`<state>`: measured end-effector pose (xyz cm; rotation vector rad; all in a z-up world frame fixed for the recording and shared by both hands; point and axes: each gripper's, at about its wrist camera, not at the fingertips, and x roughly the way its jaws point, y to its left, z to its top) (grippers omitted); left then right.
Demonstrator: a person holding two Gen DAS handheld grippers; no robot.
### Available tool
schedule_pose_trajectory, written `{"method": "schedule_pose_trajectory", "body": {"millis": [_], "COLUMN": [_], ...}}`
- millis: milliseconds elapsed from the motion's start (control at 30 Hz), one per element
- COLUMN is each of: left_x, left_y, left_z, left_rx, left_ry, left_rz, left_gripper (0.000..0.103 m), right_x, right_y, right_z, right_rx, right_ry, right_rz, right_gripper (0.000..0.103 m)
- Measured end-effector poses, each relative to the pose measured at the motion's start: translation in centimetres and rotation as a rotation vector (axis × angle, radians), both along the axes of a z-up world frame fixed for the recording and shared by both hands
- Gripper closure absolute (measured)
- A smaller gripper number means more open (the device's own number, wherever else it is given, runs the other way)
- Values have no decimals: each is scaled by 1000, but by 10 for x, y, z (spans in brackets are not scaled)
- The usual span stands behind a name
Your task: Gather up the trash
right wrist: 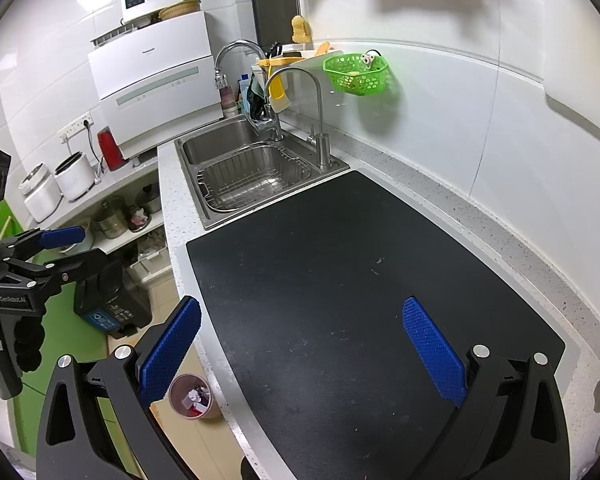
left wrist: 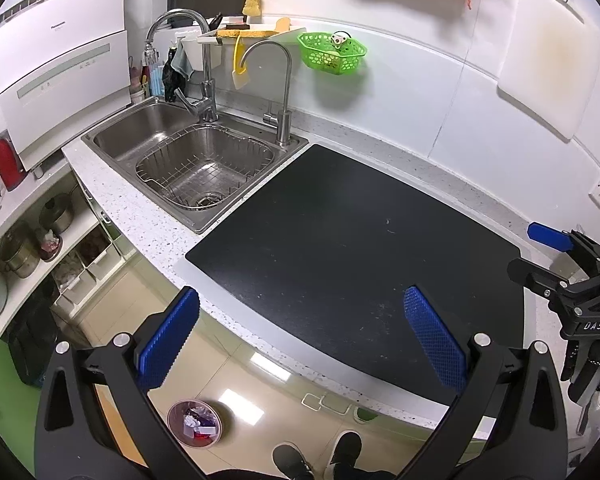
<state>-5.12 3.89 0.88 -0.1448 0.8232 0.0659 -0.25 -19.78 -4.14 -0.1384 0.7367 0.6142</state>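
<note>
The left claw [left wrist: 300,332] hangs over the near edge of the worktop [left wrist: 148,216], its blue pads [left wrist: 168,340] wide apart and holding nothing. One pad is out past the edge above the floor; the other is over the black mat [left wrist: 340,248]. The right claw [right wrist: 300,340] is also spread wide and empty, above the near part of the same black mat [right wrist: 340,280]. In the left wrist view the right claw shows at the far right edge [left wrist: 556,248], and in the right wrist view the left claw shows at the left edge [right wrist: 56,248].

The mat lies flat on the speckled worktop, just right of the steel sink [left wrist: 112,136], and carries only small specks and crumbs. A wire basket [left wrist: 204,168] sits in the sink's right bowl. Two taps [left wrist: 204,92] stand at the sink's far rim, and a green basket [left wrist: 332,52] hangs on the wall beyond.

The trash is down on the floor: a small round bin [left wrist: 195,424] with crumpled paper and wrappers inside stands below the near worktop edge, also seen at lower left in the right wrist view [right wrist: 192,396]. A person's dark shoes [left wrist: 320,456] stand on the floor just right of it.
</note>
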Motion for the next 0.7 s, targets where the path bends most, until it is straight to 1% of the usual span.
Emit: {"method": "schedule_pose_trajectory", "body": {"millis": [700], "left_x": [0], "left_y": [2], "left_z": [3], "left_rx": [-7], "left_ry": [-6], "left_rz": [-11], "left_gripper": [3], "right_x": [2], "right_y": [1], "right_z": [1], "right_rx": [-3], "right_ry": [2], "right_rz": [1], "right_gripper": [6]}}
